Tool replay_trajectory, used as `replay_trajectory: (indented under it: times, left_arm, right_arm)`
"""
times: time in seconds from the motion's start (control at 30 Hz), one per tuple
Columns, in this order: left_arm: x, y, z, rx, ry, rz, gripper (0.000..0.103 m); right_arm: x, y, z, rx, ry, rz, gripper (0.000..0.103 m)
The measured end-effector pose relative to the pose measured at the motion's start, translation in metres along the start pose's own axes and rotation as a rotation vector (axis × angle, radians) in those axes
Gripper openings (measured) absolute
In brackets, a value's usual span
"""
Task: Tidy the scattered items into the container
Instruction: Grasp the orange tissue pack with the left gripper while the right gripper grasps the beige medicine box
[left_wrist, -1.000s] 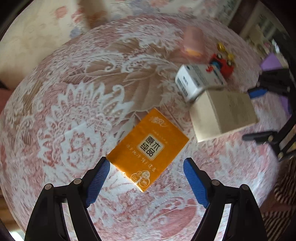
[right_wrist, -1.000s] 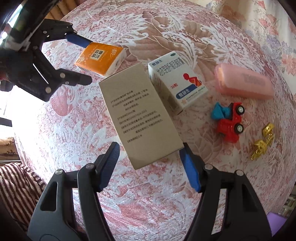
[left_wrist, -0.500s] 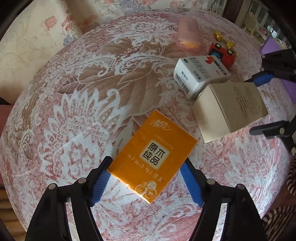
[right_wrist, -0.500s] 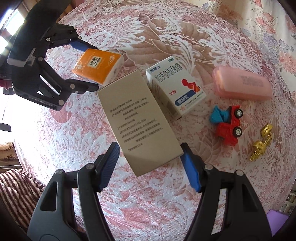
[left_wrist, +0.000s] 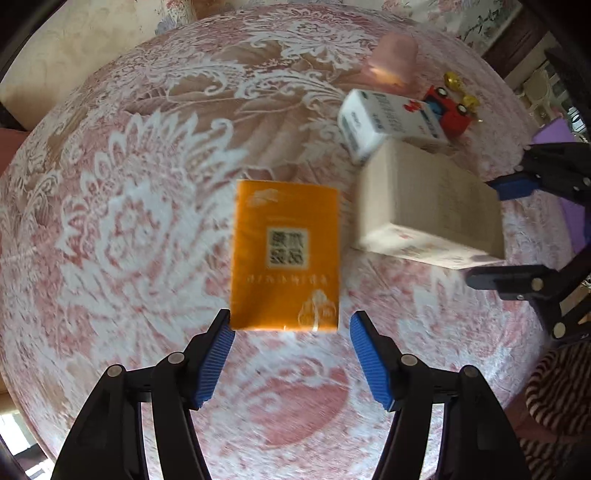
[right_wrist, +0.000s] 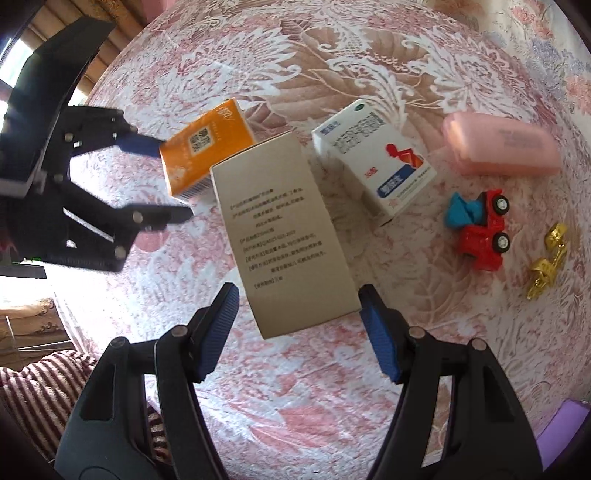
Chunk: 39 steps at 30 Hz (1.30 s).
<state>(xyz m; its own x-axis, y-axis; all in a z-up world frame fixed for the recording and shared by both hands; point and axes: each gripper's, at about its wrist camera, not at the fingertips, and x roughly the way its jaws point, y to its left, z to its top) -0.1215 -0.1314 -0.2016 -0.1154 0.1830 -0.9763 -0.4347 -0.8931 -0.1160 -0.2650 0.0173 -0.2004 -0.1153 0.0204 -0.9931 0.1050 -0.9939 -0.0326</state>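
On floral tablecloth (left_wrist: 140, 206), our left gripper (left_wrist: 290, 334) spread wide at orange tissue pack (left_wrist: 284, 254); right gripper (right_wrist: 298, 309) likewise released, straddling beige carton (right_wrist: 284, 236).

Sunlit pink-and-white lace tablecloth (left_wrist: 147, 206) covers the table beside floral wallpaper (left_wrist: 74, 48)

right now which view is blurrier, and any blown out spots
Left wrist view is blurrier: the orange tissue pack print and the tan box text are smeared. Right wrist view is sharper, the tan box text almost legible, but its left edge by the left tool is blown out.
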Motion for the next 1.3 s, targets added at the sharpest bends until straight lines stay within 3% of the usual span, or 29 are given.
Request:
replay_trajectory:
  times: [0.1, 0.27, 0.5, 0.73, 0.87, 0.93, 1.3]
  left_arm:
    - [-0.002, 0.001, 0.001, -0.010, -0.021, 0.031, 0.065]
    - [-0.003, 0.011, 0.012, -0.079, -0.053, -0.005, 0.066]
    - [0.005, 0.000, 0.020, -0.062, -0.069, 0.024, 0.067]
    - [0.010, -0.014, 0.019, -0.069, -0.067, 0.048, 0.082]
    - [0.018, -0.029, 0.022, -0.043, -0.048, 0.100, 0.090]
    - [0.025, -0.035, 0.023, -0.042, -0.023, 0.122, 0.103]
    - [0.027, -0.035, 0.024, -0.091, -0.048, 0.124, 0.103]
  right_arm:
    - [0.003, 0.008, -0.006, 0.000, -0.008, -0.024, 0.070]
    - [0.007, -0.002, 0.017, -0.013, -0.009, -0.041, 0.070]
    - [0.017, 0.010, 0.029, -0.056, -0.001, -0.043, 0.070]
    - [0.031, 0.013, 0.034, -0.064, 0.014, -0.069, 0.068]
    - [0.038, 0.012, 0.038, -0.054, 0.027, -0.081, 0.067]
    - [0.042, 0.011, 0.040, -0.049, 0.034, -0.087, 0.067]
    - [0.052, 0.013, 0.055, -0.029, 0.037, -0.114, 0.069]
